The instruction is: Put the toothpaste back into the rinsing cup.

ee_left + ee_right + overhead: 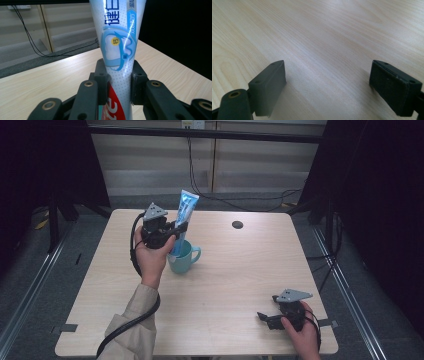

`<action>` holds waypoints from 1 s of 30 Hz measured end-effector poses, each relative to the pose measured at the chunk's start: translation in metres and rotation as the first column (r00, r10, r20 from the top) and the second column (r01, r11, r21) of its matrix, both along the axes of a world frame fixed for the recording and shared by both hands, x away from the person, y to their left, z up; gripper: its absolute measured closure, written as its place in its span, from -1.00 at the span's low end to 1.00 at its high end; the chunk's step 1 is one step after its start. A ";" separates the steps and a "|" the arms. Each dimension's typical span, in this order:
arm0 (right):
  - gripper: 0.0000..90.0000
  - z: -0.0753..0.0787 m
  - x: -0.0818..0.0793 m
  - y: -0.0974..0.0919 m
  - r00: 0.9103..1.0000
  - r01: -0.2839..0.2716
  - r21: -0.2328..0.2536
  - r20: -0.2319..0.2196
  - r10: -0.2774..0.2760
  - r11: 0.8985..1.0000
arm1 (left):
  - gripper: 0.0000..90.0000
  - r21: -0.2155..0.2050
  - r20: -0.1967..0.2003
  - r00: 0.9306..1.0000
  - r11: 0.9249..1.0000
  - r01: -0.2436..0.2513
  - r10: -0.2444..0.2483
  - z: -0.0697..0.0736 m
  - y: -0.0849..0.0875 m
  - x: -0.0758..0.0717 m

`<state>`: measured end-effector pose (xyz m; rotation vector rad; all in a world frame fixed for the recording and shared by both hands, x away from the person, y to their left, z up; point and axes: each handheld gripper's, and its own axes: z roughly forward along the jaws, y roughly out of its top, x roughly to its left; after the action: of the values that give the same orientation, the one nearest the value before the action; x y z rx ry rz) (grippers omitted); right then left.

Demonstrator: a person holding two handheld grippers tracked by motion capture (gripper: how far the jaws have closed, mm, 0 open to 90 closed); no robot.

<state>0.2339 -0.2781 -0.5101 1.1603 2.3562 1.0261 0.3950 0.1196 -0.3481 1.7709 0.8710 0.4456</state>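
Observation:
A blue and white toothpaste tube stands upright with its lower end inside a teal mug near the middle of the table. My left gripper is shut on the tube just above the mug's rim. In the left gripper view the tube rises between the two black pads, which press on both its sides. My right gripper rests low over the table near the front right corner, its jaws wide apart. The right gripper view shows bare wood between its pads.
The light wooden table has a round black cable hole at the back right. Black cables trail over the floor behind the table. Dark curtains and stands flank both sides.

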 end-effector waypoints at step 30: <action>-0.71 0.000 0.000 0.000 1.000 -0.004 -0.001 0.001 0.004 1.000 | 0.62 -0.008 0.016 1.000 1.000 -0.022 0.022 -0.006 -0.005 0.023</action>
<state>0.2335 -0.2780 -0.5101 1.1541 2.3591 1.0264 0.4181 0.1151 -0.3538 1.7502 0.8811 0.4696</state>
